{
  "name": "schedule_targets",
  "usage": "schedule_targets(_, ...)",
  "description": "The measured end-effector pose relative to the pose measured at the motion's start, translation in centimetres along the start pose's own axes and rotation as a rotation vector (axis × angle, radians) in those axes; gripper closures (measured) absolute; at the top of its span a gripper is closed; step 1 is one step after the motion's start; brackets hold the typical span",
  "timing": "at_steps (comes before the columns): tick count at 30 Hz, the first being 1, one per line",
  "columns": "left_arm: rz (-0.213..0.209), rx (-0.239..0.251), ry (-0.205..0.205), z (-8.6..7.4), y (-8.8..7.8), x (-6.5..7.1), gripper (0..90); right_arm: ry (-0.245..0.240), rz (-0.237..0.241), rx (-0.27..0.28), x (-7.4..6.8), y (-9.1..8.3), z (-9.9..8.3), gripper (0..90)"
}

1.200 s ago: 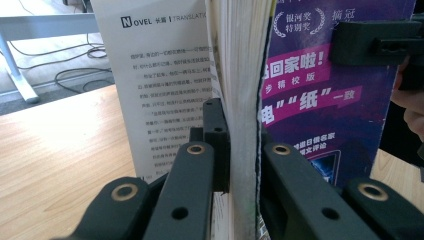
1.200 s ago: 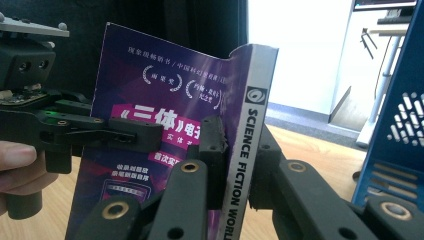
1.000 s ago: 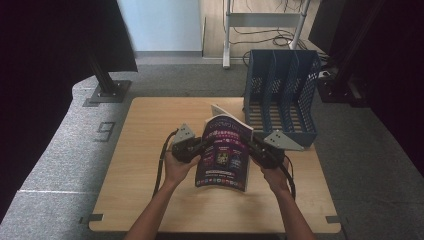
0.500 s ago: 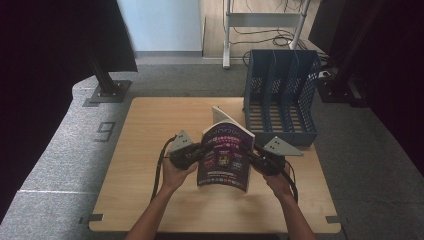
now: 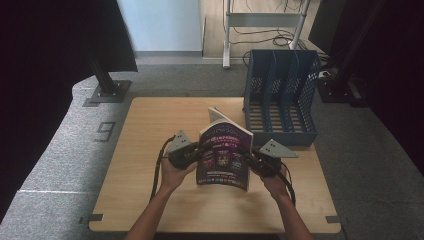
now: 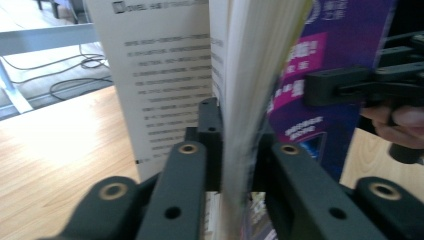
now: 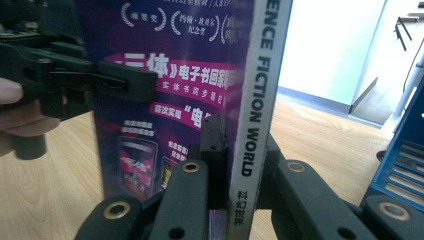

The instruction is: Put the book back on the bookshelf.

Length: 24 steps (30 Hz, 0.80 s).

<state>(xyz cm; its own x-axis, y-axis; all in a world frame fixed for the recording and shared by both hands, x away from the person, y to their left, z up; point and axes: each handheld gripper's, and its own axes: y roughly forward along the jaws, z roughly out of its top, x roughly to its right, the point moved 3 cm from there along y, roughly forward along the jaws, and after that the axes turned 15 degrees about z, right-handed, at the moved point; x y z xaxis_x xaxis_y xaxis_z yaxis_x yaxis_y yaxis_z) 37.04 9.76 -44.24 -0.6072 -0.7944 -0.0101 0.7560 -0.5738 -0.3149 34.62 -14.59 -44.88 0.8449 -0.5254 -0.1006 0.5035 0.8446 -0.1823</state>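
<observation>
In the high view, a magazine was held upright over the table, just in front of the blue rack, clamped at its edges by the left gripper and right gripper; against the earlier frames it had been stood a little straighter, in much the same spot. In the left gripper view the jaws, just eased slightly, were seen pinching the page edge. In the right gripper view the spine was gripped; carrying was judged in hand, and lifting into a rack slot next.
</observation>
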Motion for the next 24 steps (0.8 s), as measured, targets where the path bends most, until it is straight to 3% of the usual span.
schedule_targets(4, 0.046, -0.014, 0.005, -0.2, 0.3, -0.3, 60.9, -0.017, 0.007, 0.016, -0.4, -0.3, -0.2, 80.7)
schedule_targets(6, 0.07, -0.021, 0.002, -0.3, 0.5, -0.5, 46.2, -0.024, 0.011, 0.023, -0.6, -0.4, -0.3, 80.8)
schedule_targets(9, 0.11, -0.036, 0.0, -0.4, 1.0, -0.6, 35.3, -0.038, 0.016, 0.024, -0.8, -0.5, -0.5, 81.0)
schedule_targets(14, 0.11, -0.051, -0.015, -0.3, 1.5, -0.6, 25.7, -0.047, 0.017, 0.026, -1.2, -0.6, -0.5, 81.0)
schedule_targets(19, 0.084, -0.042, 0.008, 0.3, 1.9, -0.2, 22.2, -0.059, 0.027, 0.027, -1.5, -0.7, -0.5, 81.0)
schedule_targets(24, 0.087, -0.05, 0.011, 0.7, 2.2, -0.3, 18.4, -0.065, 0.032, 0.034, -1.7, -0.9, -0.6, 81.0)
